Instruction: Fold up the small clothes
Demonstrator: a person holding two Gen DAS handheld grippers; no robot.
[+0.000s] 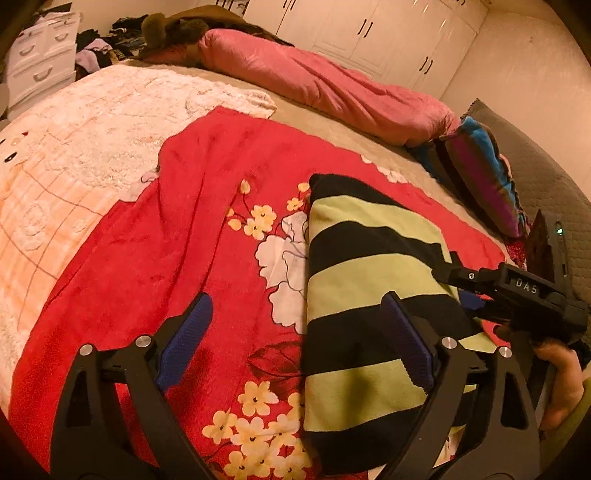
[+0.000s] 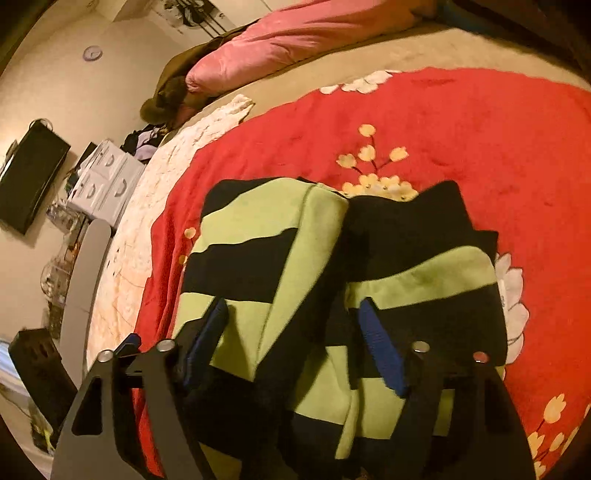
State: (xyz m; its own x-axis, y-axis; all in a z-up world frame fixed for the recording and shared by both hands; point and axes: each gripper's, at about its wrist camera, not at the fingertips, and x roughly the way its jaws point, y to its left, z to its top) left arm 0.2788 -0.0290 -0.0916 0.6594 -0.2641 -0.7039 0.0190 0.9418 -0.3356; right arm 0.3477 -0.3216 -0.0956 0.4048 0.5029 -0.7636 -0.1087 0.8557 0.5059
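A small garment with black and lime-green stripes [image 1: 369, 280] lies folded on a red flowered blanket [image 1: 166, 258]. My left gripper [image 1: 299, 332] hovers over its left edge with jaws wide apart and nothing between them. My right gripper [image 2: 291, 332] is open just above the garment [image 2: 280, 266], where a folded sleeve part overlaps the body. In the left wrist view the right gripper [image 1: 465, 288] reaches onto the garment's right edge, held by a hand [image 1: 561, 380].
A pink duvet [image 1: 325, 85] lies along the far side of the bed. A striped blue and purple cushion [image 1: 480, 173] sits at the right. A white fluffy blanket [image 1: 92, 129] covers the left. White drawers [image 1: 40, 55] and wardrobes [image 1: 369, 29] stand behind.
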